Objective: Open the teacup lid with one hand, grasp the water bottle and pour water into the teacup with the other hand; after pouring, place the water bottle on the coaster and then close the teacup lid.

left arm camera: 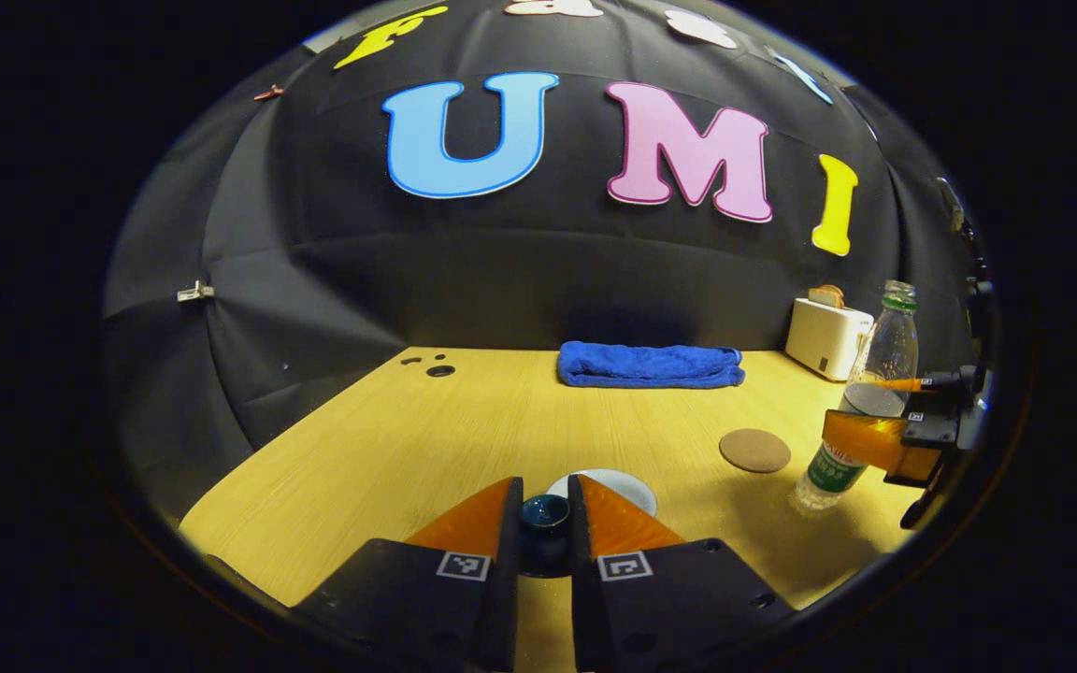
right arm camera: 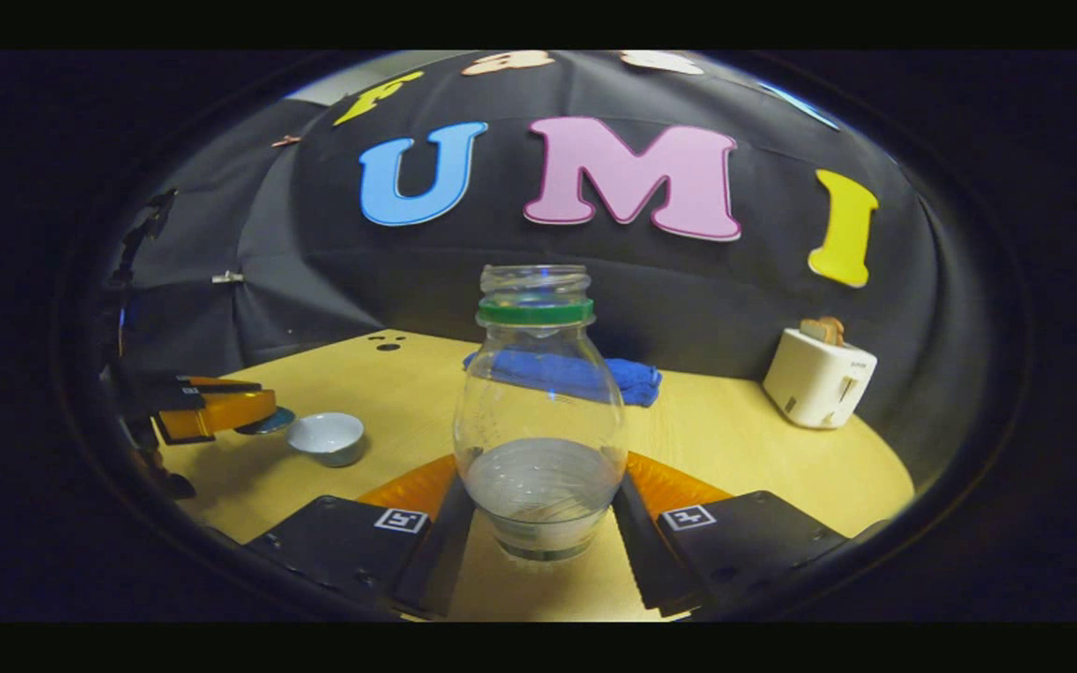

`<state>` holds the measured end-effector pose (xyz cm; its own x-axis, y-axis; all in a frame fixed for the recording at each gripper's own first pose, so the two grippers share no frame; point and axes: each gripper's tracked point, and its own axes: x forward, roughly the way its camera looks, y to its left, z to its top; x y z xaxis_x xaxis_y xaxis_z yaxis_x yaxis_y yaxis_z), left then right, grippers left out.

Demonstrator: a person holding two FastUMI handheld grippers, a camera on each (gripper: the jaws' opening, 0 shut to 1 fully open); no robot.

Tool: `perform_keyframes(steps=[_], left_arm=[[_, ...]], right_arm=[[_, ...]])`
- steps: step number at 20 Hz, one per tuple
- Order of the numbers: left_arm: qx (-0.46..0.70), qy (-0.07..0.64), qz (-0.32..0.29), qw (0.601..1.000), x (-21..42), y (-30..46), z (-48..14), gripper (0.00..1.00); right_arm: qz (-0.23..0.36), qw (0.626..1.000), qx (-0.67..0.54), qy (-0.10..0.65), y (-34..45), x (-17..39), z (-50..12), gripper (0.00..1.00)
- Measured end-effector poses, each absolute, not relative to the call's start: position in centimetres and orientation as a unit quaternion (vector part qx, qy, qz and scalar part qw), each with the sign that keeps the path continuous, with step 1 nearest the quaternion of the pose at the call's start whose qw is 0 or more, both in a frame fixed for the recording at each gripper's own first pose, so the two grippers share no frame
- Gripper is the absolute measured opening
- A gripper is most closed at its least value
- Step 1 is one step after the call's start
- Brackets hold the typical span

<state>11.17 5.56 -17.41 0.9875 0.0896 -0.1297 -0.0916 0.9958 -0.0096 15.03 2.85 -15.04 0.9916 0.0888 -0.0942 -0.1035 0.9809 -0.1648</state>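
My left gripper (left arm camera: 545, 523) is shut on the knob of the dark teal teacup lid (left arm camera: 545, 510), holding it off the cup. Just beyond its fingertips the white teacup (left arm camera: 615, 485) stands uncovered on the table. In the right gripper view the cup (right arm camera: 326, 436) sits at the left, with the left gripper (right arm camera: 241, 412) and the lid (right arm camera: 269, 422) beside it. My right gripper (right arm camera: 538, 500) is shut on the clear, uncapped water bottle (right arm camera: 538, 421), which stands upright and is partly full. The bottle (left arm camera: 875, 383) leans slightly in the left gripper view, near the round brown coaster (left arm camera: 754, 450).
A folded blue towel (left arm camera: 649, 365) lies at the back of the wooden table (left arm camera: 389, 449). A white toaster (right arm camera: 817, 377) with bread in it stands at the back right. Small dark holes (left arm camera: 439, 370) mark the table's far left corner.
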Motion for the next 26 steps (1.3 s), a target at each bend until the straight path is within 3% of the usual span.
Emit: perform_keyframes(steps=[2,7,10,12,13,15,17,25,26], left_arm=[[-0.008,0.064,0.055,0.996,10.5,6.6,-17.4,0.27],[-0.018,0.050,0.070,0.996,8.9,8.7,-16.1,0.24],[-0.017,0.043,0.078,0.996,8.1,10.0,-15.9,0.30],[-0.021,0.045,0.082,0.995,7.6,10.8,-16.2,0.27],[-0.025,0.049,0.083,0.995,7.4,11.1,-16.5,0.31],[-0.031,0.055,0.086,0.994,7.0,11.7,-17.2,0.28],[-0.038,0.058,0.088,0.994,6.5,12.2,-17.6,0.24],[-0.055,0.064,0.094,0.992,6.1,14.6,-18.8,0.28],[-0.055,0.064,0.095,0.992,6.0,14.7,-18.9,0.28]], right_arm=[[0.050,0.990,-0.128,0.037,2.6,15.8,-14.2,0.75],[0.059,0.967,-0.246,0.016,2.9,17.7,-12.2,0.75],[0.067,0.939,-0.337,-0.004,3.4,19.1,-11.6,0.75],[0.067,0.920,-0.385,-0.021,3.9,20.0,-11.0,0.80],[0.070,0.912,-0.404,-0.030,4.4,20.4,-10.9,0.75],[0.081,0.891,-0.443,-0.046,5.8,21.3,-11.1,0.75],[0.097,0.875,-0.472,-0.053,7.3,21.9,-12.1,0.75],[0.146,0.813,-0.559,-0.074,9.8,23.7,-14.3,0.75],[0.147,0.806,-0.568,-0.078,9.9,23.7,-14.2,0.79]])
